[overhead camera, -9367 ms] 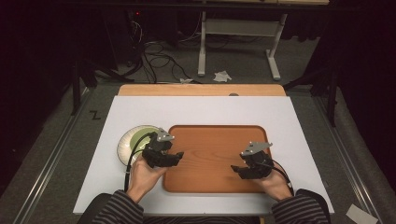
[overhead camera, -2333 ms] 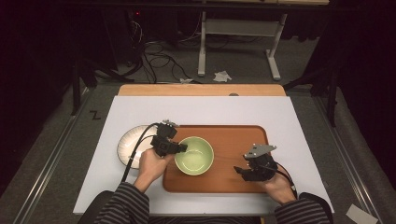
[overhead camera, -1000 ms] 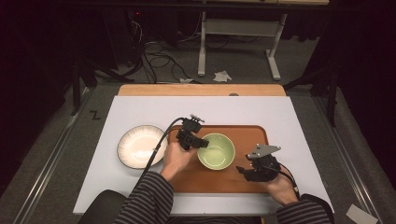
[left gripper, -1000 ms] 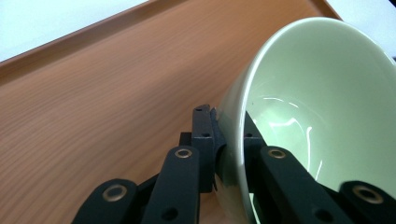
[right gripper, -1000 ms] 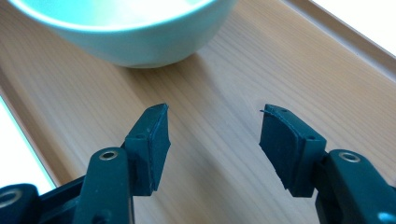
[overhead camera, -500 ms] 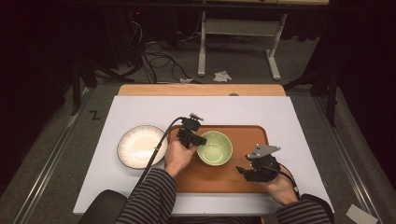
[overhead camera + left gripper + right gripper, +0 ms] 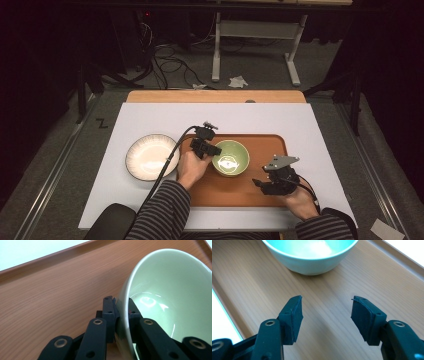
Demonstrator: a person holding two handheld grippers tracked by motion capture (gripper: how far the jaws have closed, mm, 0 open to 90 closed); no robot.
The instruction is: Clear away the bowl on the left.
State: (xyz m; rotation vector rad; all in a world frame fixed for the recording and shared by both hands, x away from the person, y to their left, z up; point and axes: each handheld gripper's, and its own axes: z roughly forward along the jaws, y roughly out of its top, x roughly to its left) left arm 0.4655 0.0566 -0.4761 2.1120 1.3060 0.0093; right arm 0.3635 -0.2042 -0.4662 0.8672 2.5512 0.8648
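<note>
A pale green bowl (image 7: 231, 157) sits in the middle of the wooden tray (image 7: 272, 145). My left gripper (image 7: 212, 150) is shut on the bowl's left rim. In the left gripper view one pad is outside the wall and one inside the bowl (image 7: 170, 290), with the left gripper (image 7: 121, 305) over the tray (image 7: 50, 290). My right gripper (image 7: 260, 184) hovers open over the tray's front right part. In the right gripper view the right gripper (image 7: 327, 312) has nothing between its pads, and the bowl (image 7: 312, 255) stands just ahead on the tray (image 7: 329, 290).
A white ribbed plate (image 7: 151, 157) lies on the white table cover (image 7: 300, 125) left of the tray. The left gripper's cable runs past the plate's right edge. A wooden strip (image 7: 215, 96) edges the table's far side.
Since the earliest frame, the left gripper has carried the green bowl from the white plate onto the tray's middle. Over the last second it has hardly shifted. The right gripper stayed put.
</note>
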